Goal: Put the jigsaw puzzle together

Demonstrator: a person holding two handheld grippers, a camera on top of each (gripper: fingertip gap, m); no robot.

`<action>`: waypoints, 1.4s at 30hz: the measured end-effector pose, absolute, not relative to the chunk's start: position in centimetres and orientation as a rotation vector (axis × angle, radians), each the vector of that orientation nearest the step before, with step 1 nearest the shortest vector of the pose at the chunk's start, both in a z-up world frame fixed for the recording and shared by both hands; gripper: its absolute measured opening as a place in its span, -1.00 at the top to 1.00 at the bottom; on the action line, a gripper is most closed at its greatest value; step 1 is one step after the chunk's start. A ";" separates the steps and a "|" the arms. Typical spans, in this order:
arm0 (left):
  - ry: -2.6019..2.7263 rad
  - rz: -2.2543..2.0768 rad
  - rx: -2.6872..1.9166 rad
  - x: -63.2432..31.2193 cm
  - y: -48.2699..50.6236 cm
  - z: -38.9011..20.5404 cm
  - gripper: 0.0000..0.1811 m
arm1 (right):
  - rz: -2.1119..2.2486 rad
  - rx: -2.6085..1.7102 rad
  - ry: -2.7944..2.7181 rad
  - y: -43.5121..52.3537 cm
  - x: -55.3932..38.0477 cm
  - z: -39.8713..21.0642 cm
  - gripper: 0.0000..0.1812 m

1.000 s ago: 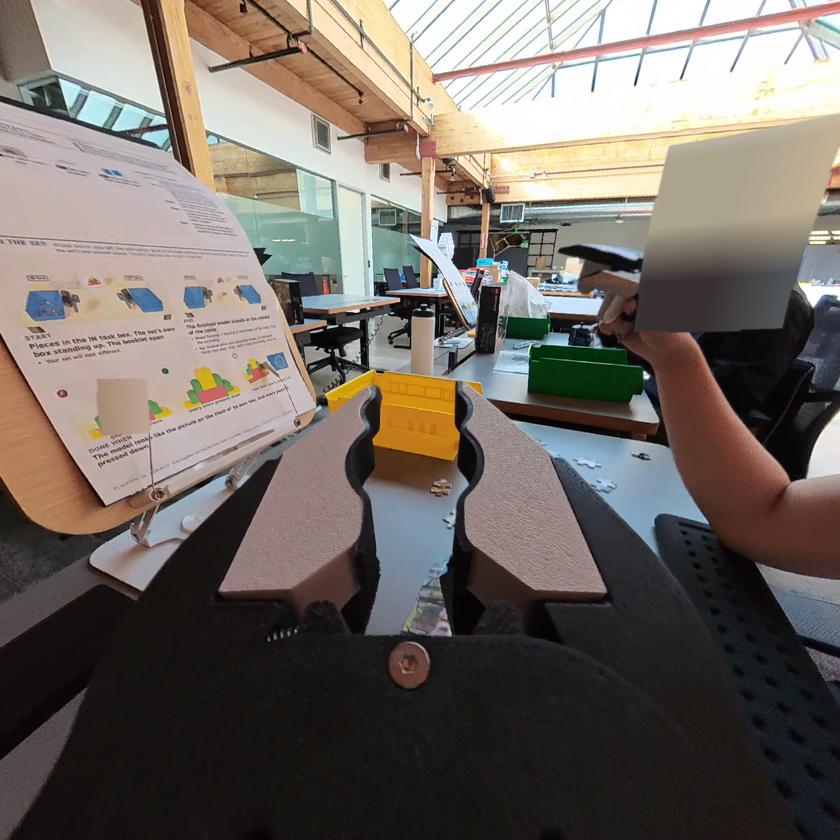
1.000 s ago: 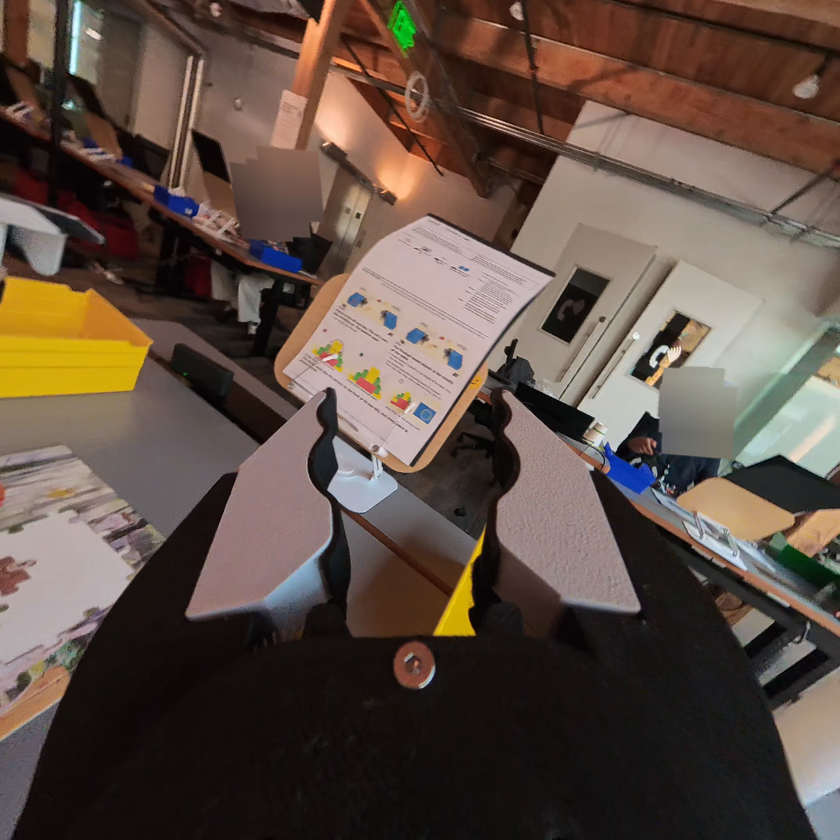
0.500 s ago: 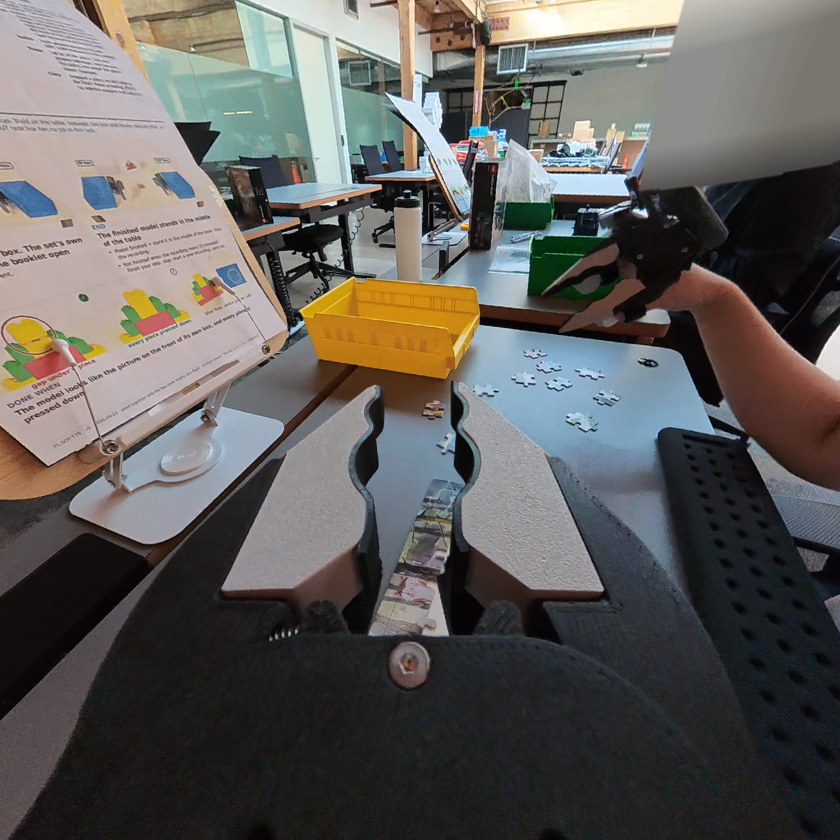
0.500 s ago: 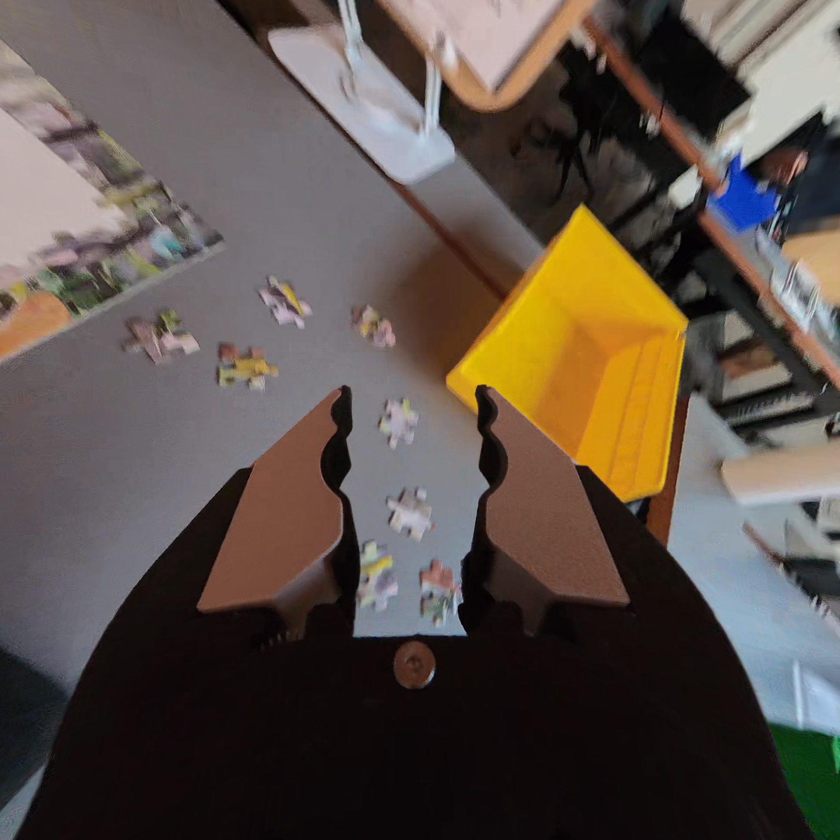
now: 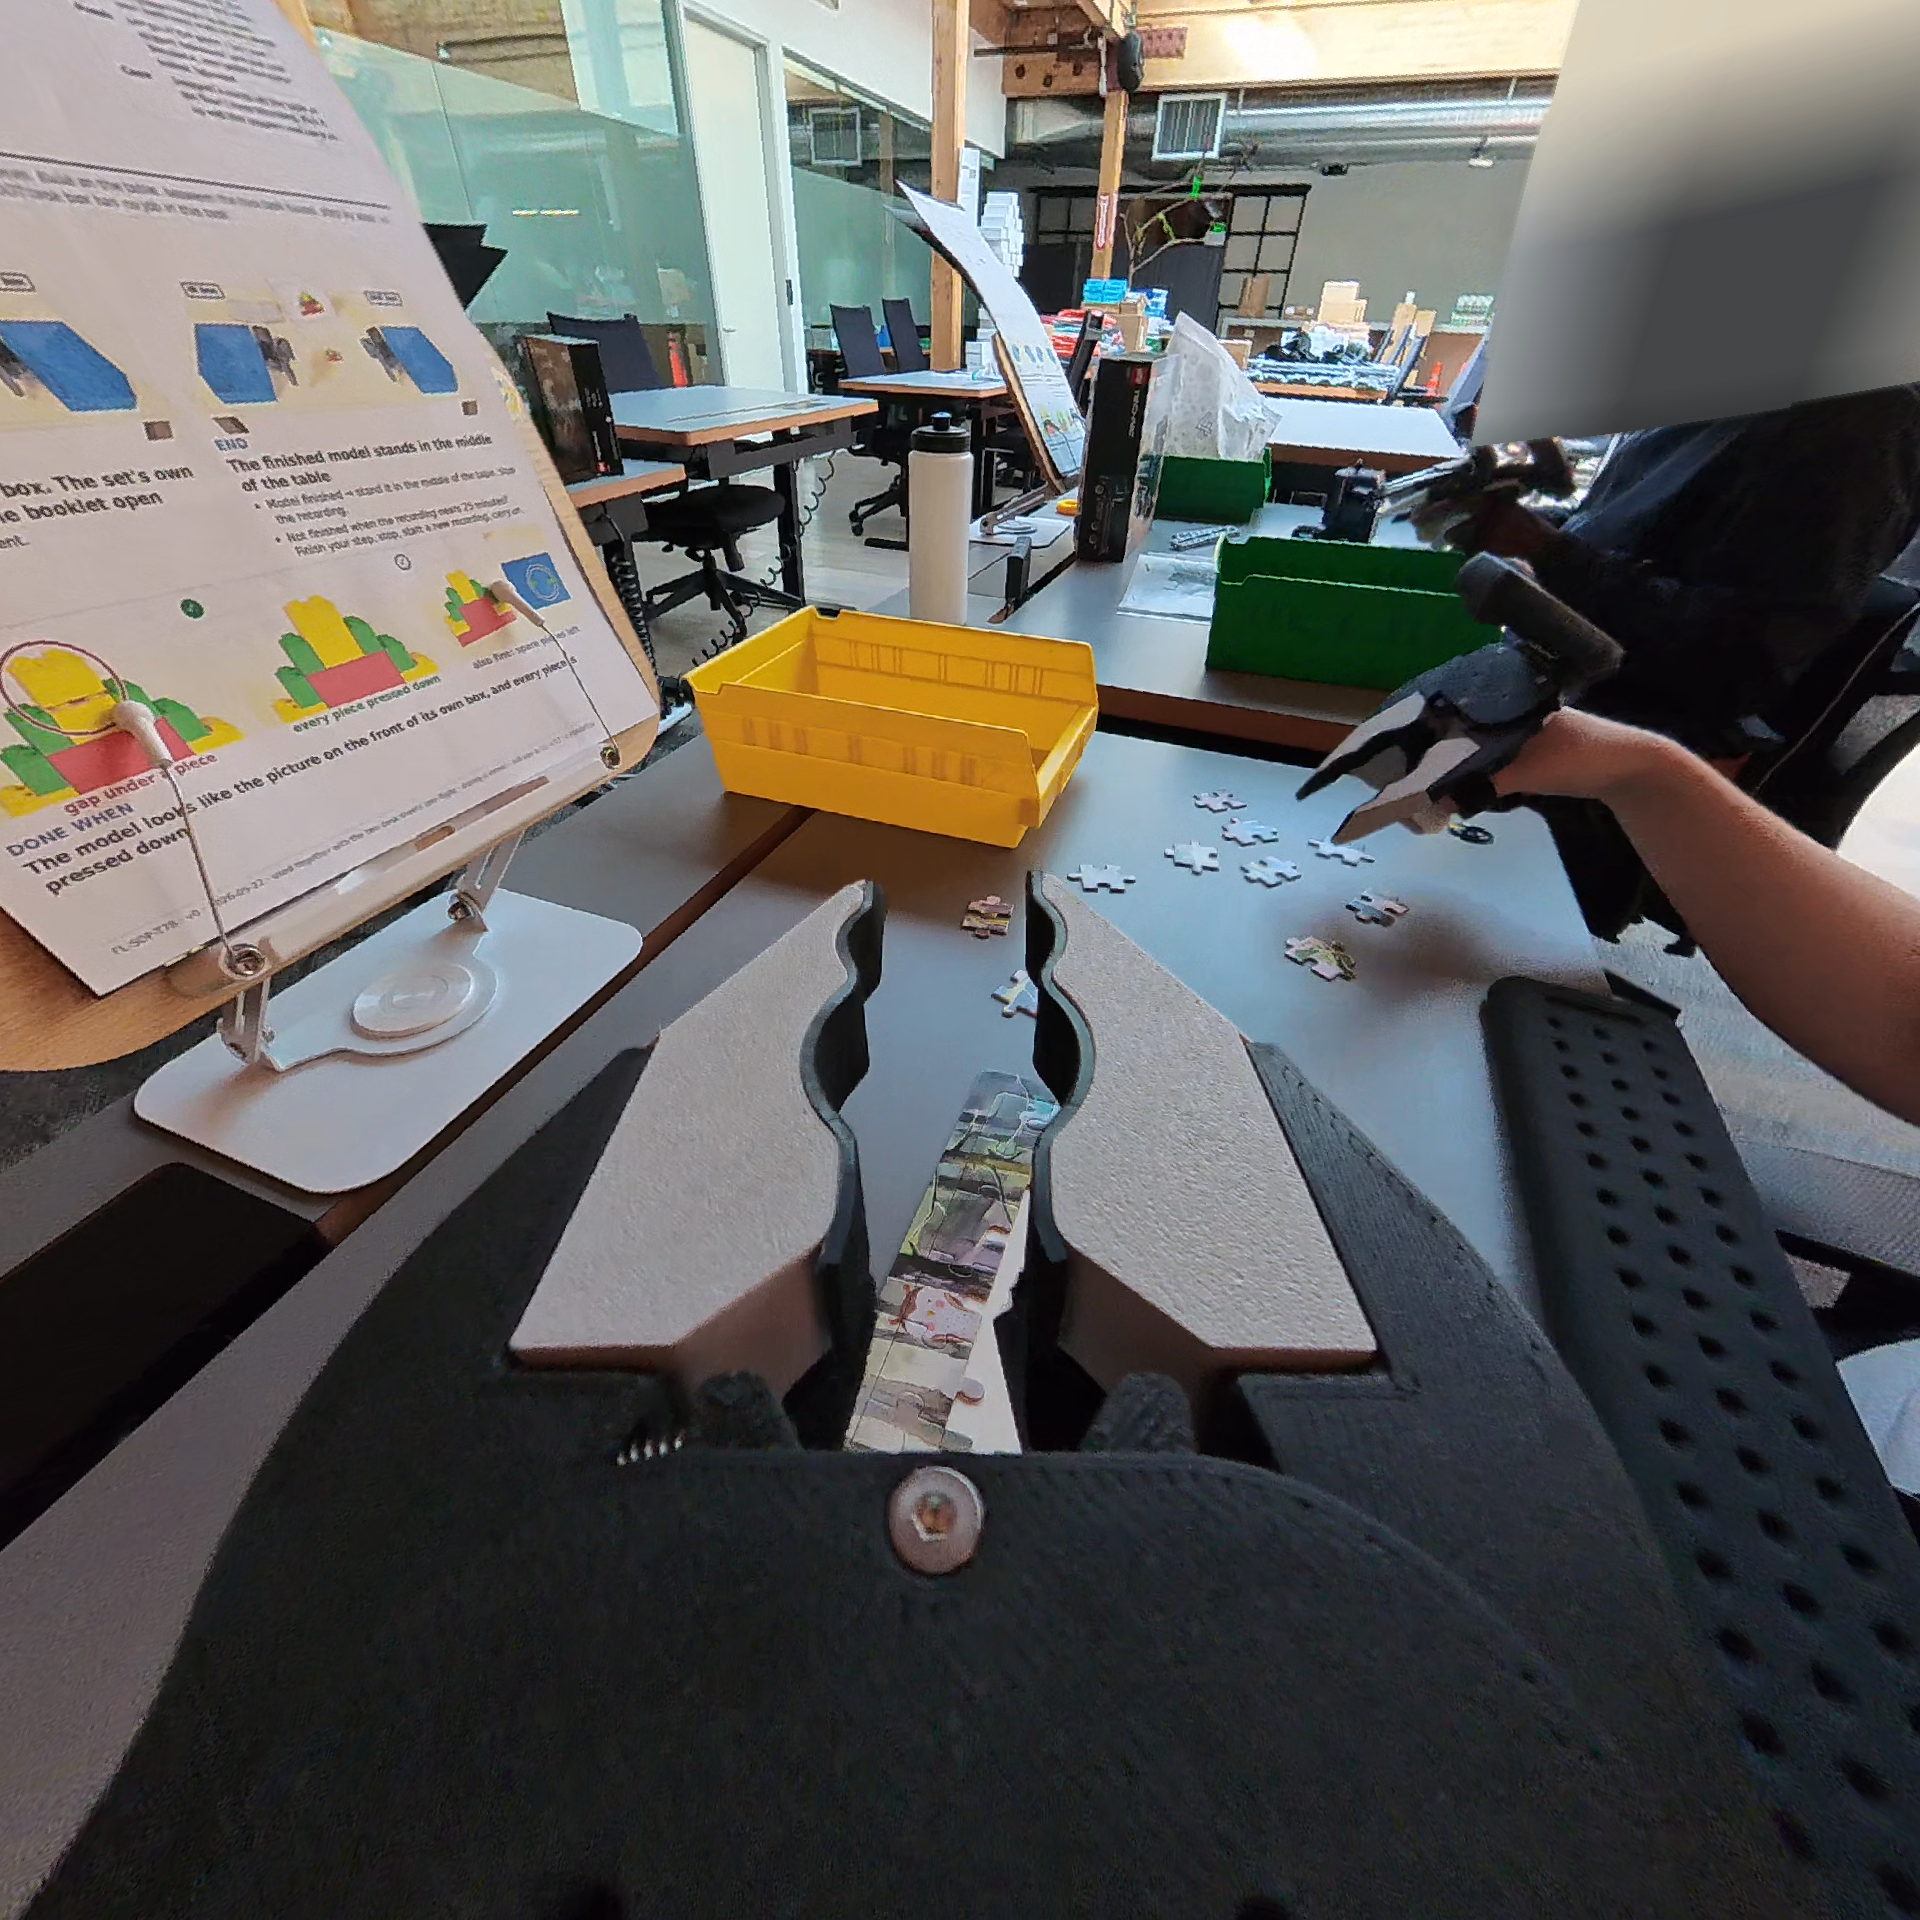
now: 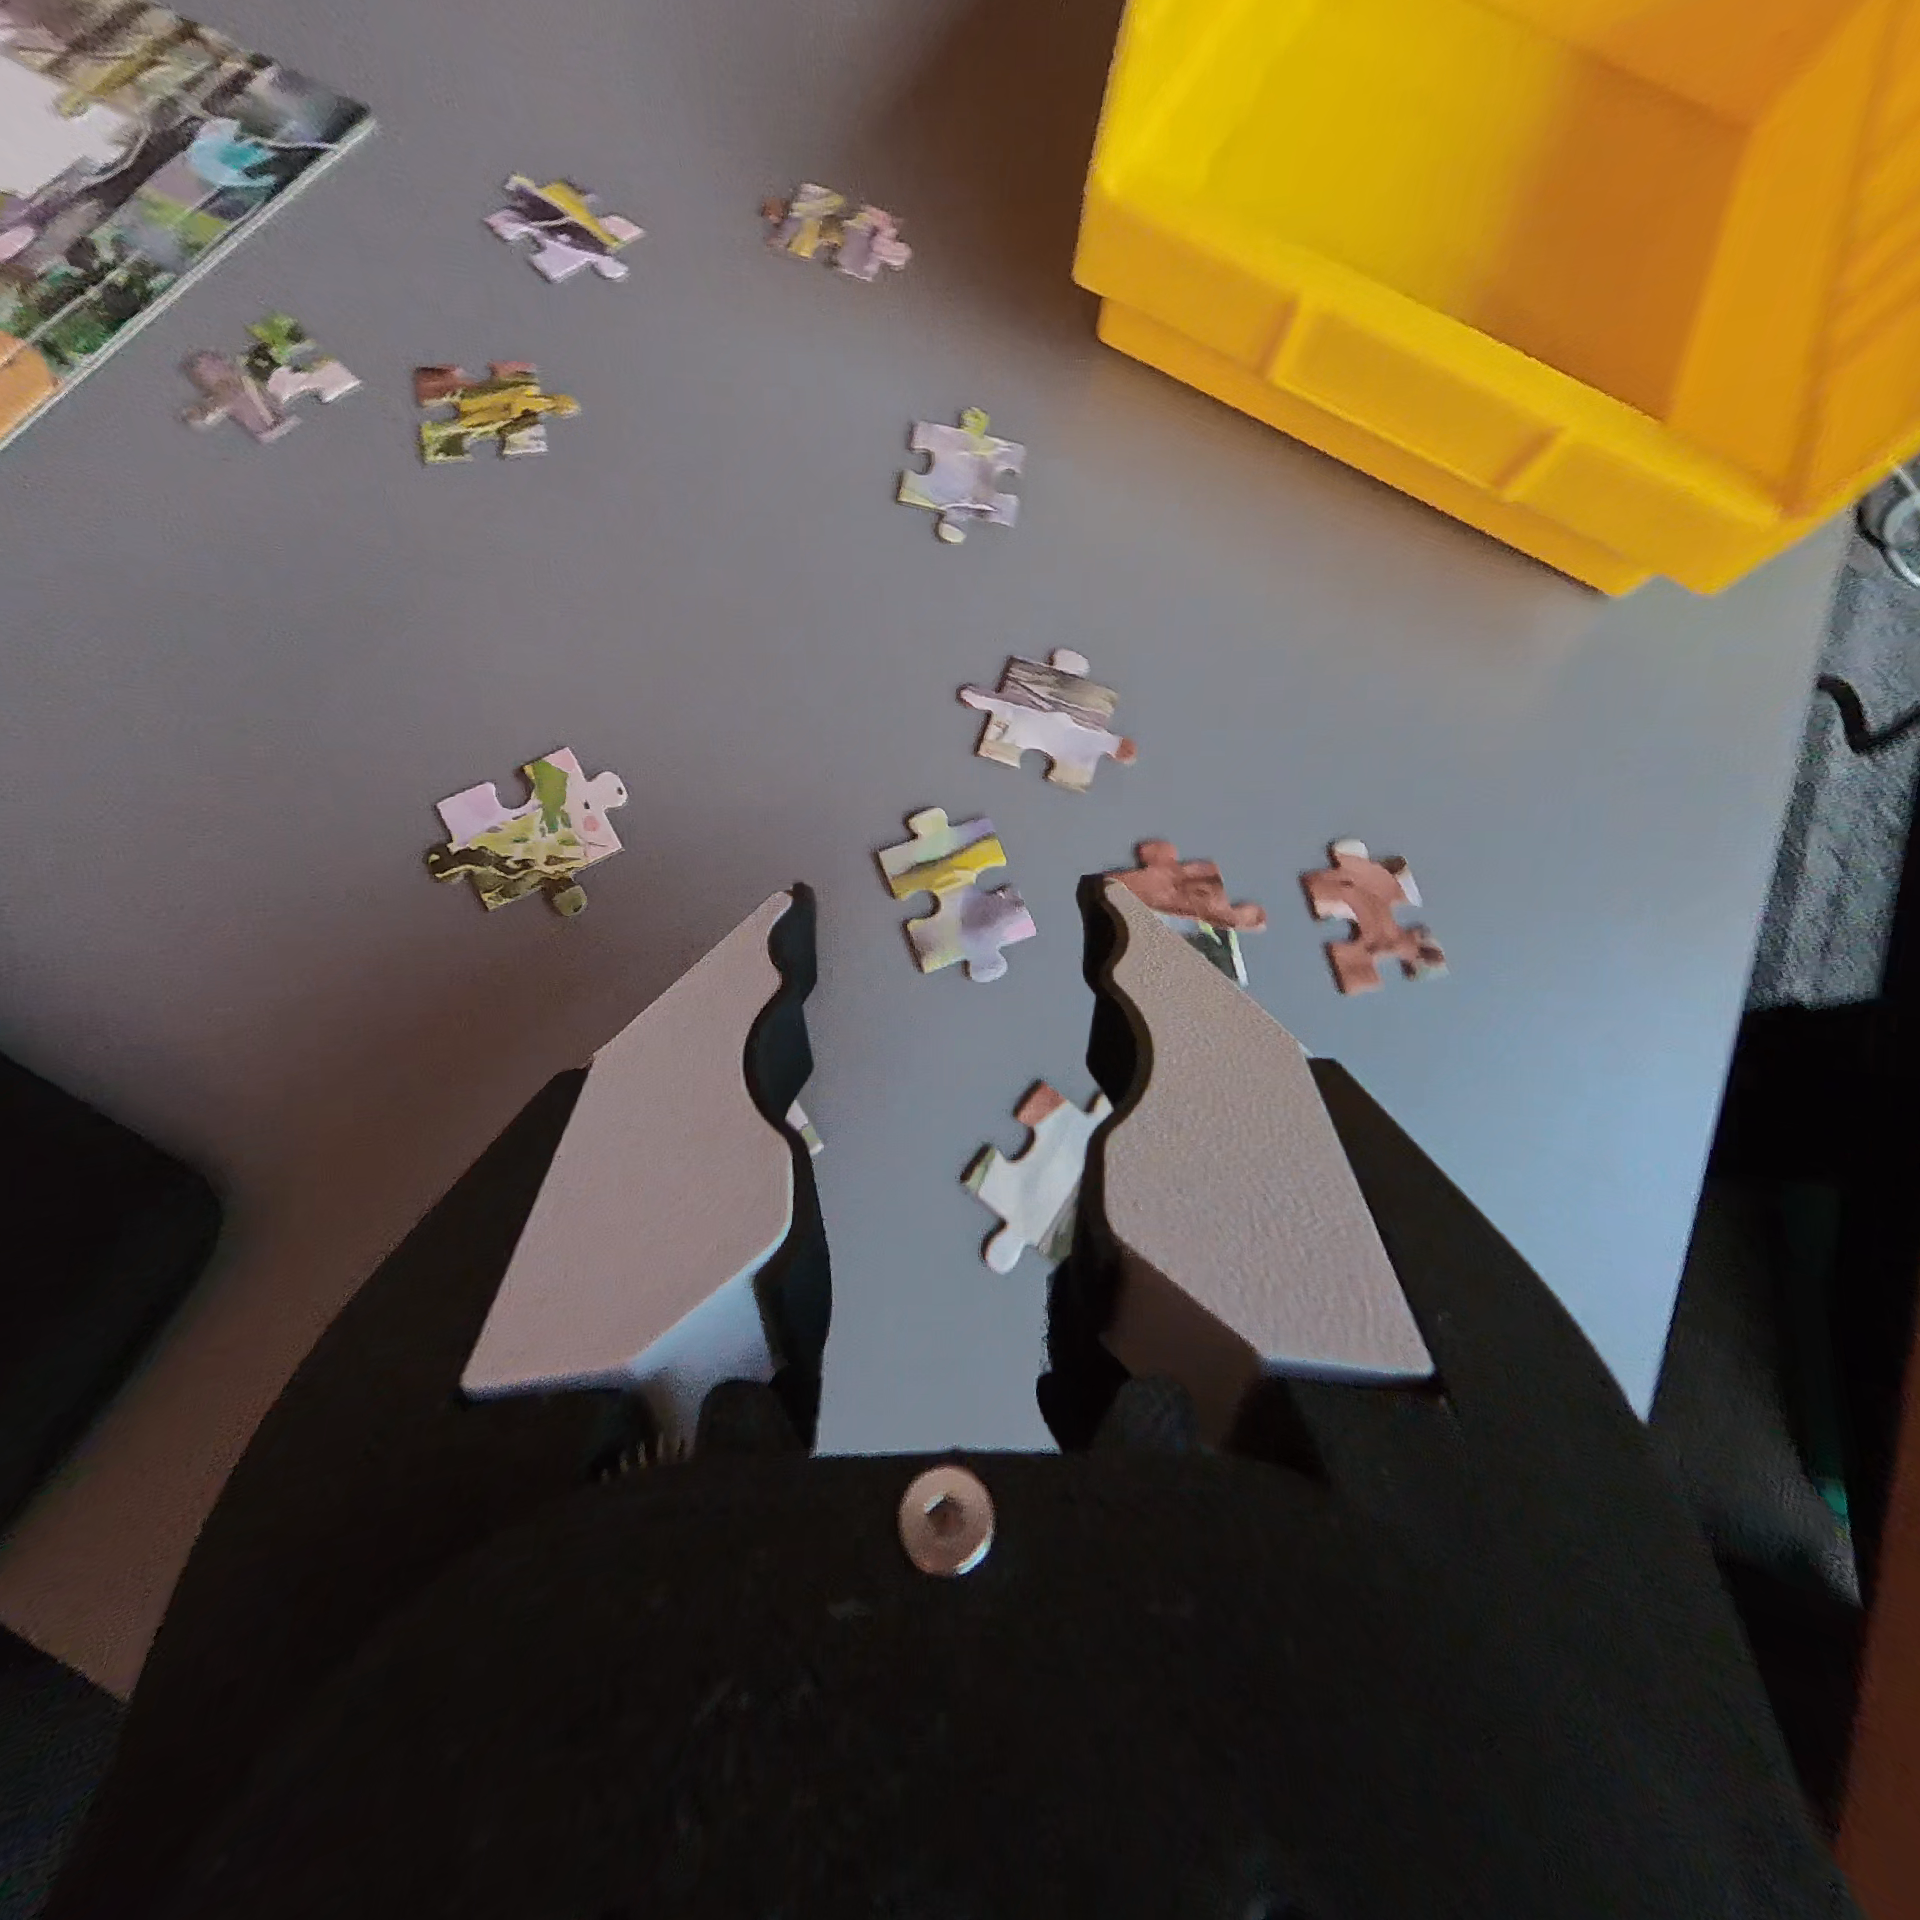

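Since half a second ago the right gripper [image 6: 945,904] has dropped close over the loose puzzle pieces [image 6: 961,473] on the grey table [image 6: 312,644], fingers apart and holding nothing, straddling a yellow-and-lilac piece [image 6: 956,894]. Picking one up looks to be the step in hand, and the next move calls for lowering and closing squarely on its edges. Low and level, the left gripper [image 5: 951,914] waits narrowly parted and empty above the assembled puzzle [image 5: 966,1247], beside the yellow bin [image 5: 883,748].
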State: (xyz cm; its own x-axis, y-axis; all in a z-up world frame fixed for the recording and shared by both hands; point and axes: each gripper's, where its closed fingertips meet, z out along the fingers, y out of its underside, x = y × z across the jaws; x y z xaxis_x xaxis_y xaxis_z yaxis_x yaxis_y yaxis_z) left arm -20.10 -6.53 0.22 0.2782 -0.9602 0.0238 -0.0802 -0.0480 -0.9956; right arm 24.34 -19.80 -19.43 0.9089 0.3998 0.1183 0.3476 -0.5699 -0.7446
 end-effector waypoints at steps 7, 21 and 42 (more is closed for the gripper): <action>1.037 -0.982 -1.435 -20.4 -6.3 -0.2 0.74 | 0.167 -2.202 -0.824 -17.8 23.9 -21.8 0.61; 1.074 -0.964 -1.487 -20.0 -6.1 -1.5 0.74 | 0.091 -2.433 -1.070 -18.1 25.2 -23.8 0.51; 1.120 -0.937 -1.506 -20.1 -6.7 -1.9 0.74 | -0.056 -2.677 -1.414 -18.2 24.7 -24.3 0.51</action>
State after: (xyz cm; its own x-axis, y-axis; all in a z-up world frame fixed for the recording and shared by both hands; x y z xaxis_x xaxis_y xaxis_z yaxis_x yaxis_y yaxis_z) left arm -20.15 -6.65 -1.89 0.2717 -0.9622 0.0208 -0.1896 -0.0747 -0.9790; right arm 24.69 -18.19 -24.33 0.5645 0.8210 0.0853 0.8252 -0.5588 -0.0828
